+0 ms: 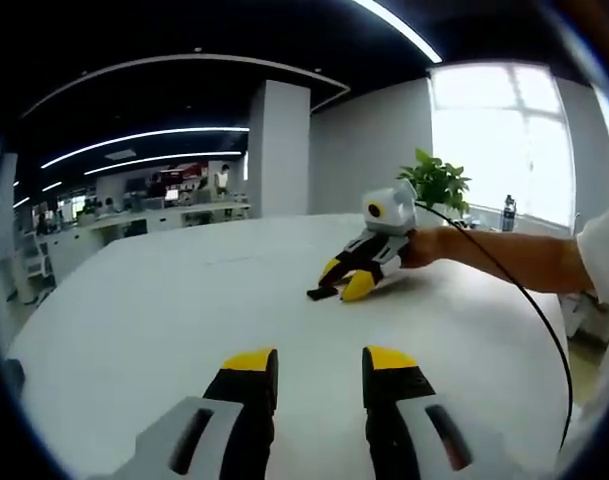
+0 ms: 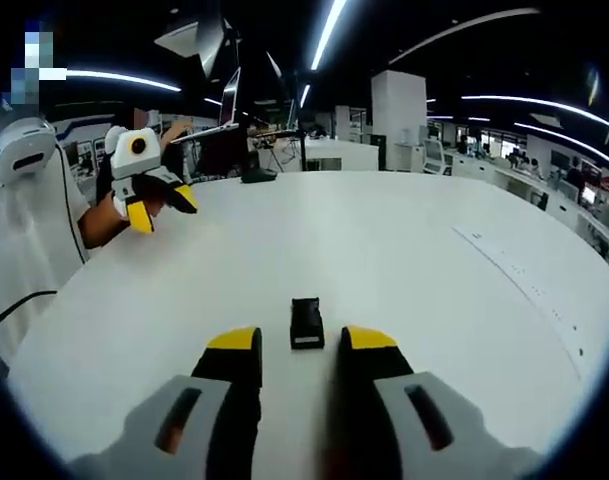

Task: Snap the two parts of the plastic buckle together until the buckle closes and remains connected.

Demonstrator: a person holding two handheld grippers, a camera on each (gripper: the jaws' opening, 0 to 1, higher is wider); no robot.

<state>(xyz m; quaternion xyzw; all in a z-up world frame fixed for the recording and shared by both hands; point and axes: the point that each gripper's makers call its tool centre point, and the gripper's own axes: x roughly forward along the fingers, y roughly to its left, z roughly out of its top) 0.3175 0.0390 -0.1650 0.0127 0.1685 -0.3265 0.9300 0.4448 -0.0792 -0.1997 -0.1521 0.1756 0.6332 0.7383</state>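
open-plan office | desk rows with monitors [image 1: 134, 205] left of frame | ceiling light strips [image 2: 329, 30] at top | white pillar [image 1: 279, 150] centre | big white table [image 2: 404, 260] in foreground

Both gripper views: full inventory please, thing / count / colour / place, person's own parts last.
buckle: 1 piece seen, black, flat on the table just ahead of the right tool's jaw tips; second part cannot be told apart
table: 1, white, wide, under both tools
plant: 1, green, far table edge by the window
bottle: 1, dark, window sill
cable: 1, black, running from the right tool
office desks: several, background
forearm: 1, bare, behind the right tool
right tool: 1, black with yellow tips, open, straddling the buckle
left tool: 1, same colours, open, held above the table
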